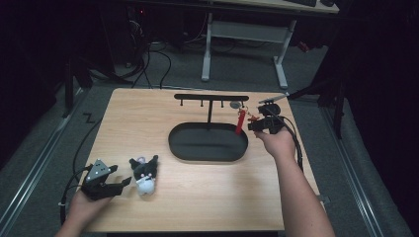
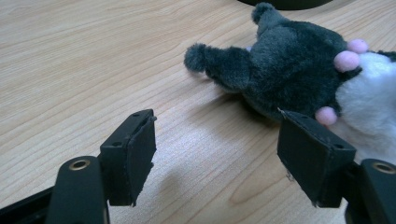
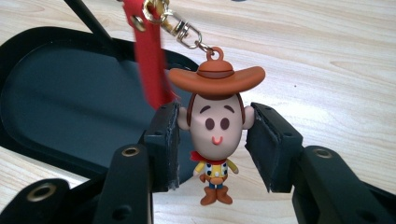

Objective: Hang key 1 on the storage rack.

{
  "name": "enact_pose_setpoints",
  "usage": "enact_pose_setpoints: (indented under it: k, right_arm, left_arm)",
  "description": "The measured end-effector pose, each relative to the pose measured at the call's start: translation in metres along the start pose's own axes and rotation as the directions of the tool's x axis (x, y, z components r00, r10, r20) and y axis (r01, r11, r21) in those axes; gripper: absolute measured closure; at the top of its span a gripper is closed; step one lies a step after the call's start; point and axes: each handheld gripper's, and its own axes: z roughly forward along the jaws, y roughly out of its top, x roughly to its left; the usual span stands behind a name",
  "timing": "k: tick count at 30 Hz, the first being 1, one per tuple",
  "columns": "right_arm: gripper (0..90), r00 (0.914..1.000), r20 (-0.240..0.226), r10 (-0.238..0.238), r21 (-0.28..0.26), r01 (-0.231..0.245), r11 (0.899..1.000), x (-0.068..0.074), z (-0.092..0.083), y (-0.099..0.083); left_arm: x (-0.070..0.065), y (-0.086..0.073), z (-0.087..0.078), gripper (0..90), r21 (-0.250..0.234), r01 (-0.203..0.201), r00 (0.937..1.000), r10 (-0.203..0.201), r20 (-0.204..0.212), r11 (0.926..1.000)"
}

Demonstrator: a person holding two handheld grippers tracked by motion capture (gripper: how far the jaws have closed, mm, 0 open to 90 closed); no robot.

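Two grippers: one in each of the person's hands, well apart at opposite sides of the table
Table (image 1: pixel 148 113): light wood top, bearing everything below
Key stand (image 1: pixel 210 97): black T-shaped rack with small hooks on its crossbar, rising from an oval black tray (image 1: pixel 207 143) near the table's middle
Right gripper (image 1: pixel 254 126): at the tray's right end, under the crossbar's right tip; jaws clenched on the head of the cowboy keychain
Left gripper (image 1: pixel 126 181): resting near the front left corner of the table; jaws released, spread wide with bare wood between them
Plush toy (image 1: pixel 145 174): dark grey and white with pink spots, lying on the table just beside the left gripper's jaws, close to one pad; whether it touches the pad I cannot tell
Cowboy keychain (image 3: pixel 215 126): small figure with a brown hat, pinched at both ears by the pads, upright, feet hanging free over the wood beside the tray's rim
Red strap (image 3: pixel 148 56): hangs from the crossbar and joins the figure's hat through a gold clasp (image 3: pixel 184 31)
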Motion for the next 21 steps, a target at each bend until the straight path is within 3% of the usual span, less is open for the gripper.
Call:
enact_pose_setpoints:
  k: [7,10,13,21]
  right_arm:
    - [54.5,1.0000,0.002,0.000,0.002,0.000,1.000,0.0015,0.0039,0.0052]
    - [45.8,1.0000,-0.001,0.000,-0.005,0.000,1.000,0.0035,0.0080,0.0069]
    - [43.4,0.9999,-0.014,-0.007,-0.004,0.007,1.000,0.0065,0.0104,0.0071]
    - [43.2,0.9996,-0.026,-0.010,-0.019,0.010,1.000,0.0089,0.0092,0.0061]
  left_arm:
    - [0.0003,-0.0004,-0.0002,28.3,-0.003,0.006,1.0000,-0.006,-0.001,1.0000]
    - [0.0004,-0.0006,-0.0004,28.3,-0.003,0.005,1.0000,-0.005,-0.003,1.0000]
    - [0.0009,-0.0007,-0.0007,28.3,-0.004,0.005,1.0000,-0.005,-0.003,1.0000]
    - [0.0005,-0.0004,-0.0011,28.3,-0.006,0.007,1.0000,-0.007,-0.003,1.0000]
